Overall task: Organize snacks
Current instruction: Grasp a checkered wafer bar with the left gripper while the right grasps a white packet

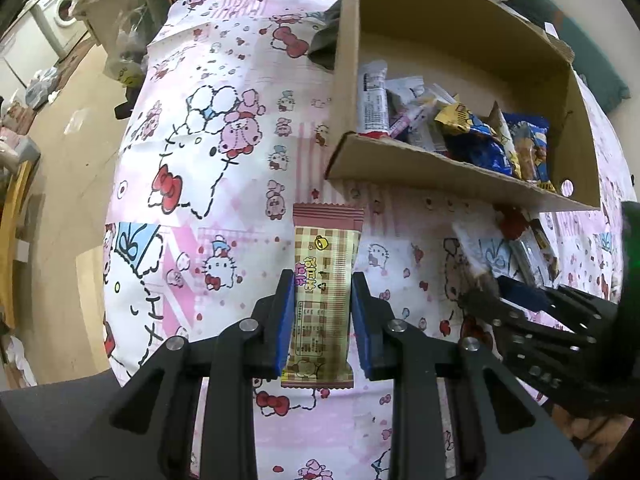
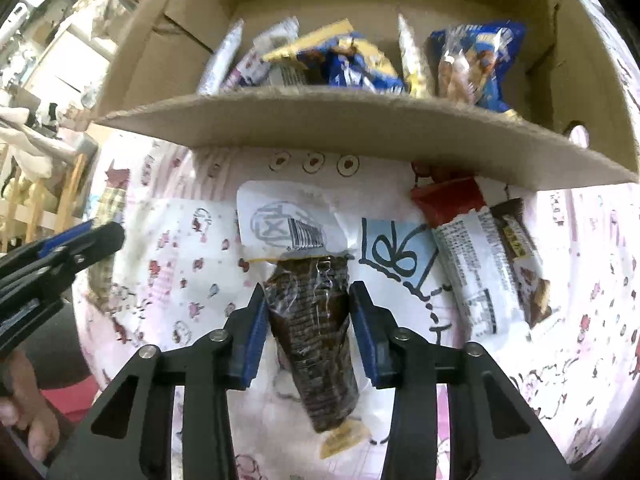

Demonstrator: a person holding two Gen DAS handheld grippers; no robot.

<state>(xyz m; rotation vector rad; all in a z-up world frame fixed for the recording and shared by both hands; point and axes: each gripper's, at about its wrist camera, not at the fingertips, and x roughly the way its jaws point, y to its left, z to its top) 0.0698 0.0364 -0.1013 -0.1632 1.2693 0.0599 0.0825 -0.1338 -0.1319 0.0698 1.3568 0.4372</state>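
My left gripper [image 1: 322, 304] is shut on a beige checked snack bar [image 1: 324, 276] with a pink top edge, held over the Hello Kitty tablecloth [image 1: 208, 152]. My right gripper [image 2: 308, 312] is shut on a clear packet of dark brown biscuits [image 2: 314, 320] with a white barcode header. A cardboard box [image 2: 360, 128] with several snack packets [image 2: 360, 68] inside lies just beyond both grippers; it also shows in the left wrist view [image 1: 440, 168]. The right gripper shows at the right of the left wrist view [image 1: 520, 296].
A red-and-white wrapped bar [image 2: 464, 256] and a brown chocolate bar [image 2: 524, 260] lie on the cloth by the box's near flap. The left gripper's tip [image 2: 80, 244] shows at the left. The table's left edge drops to a floor with a washing machine [image 1: 60, 8].
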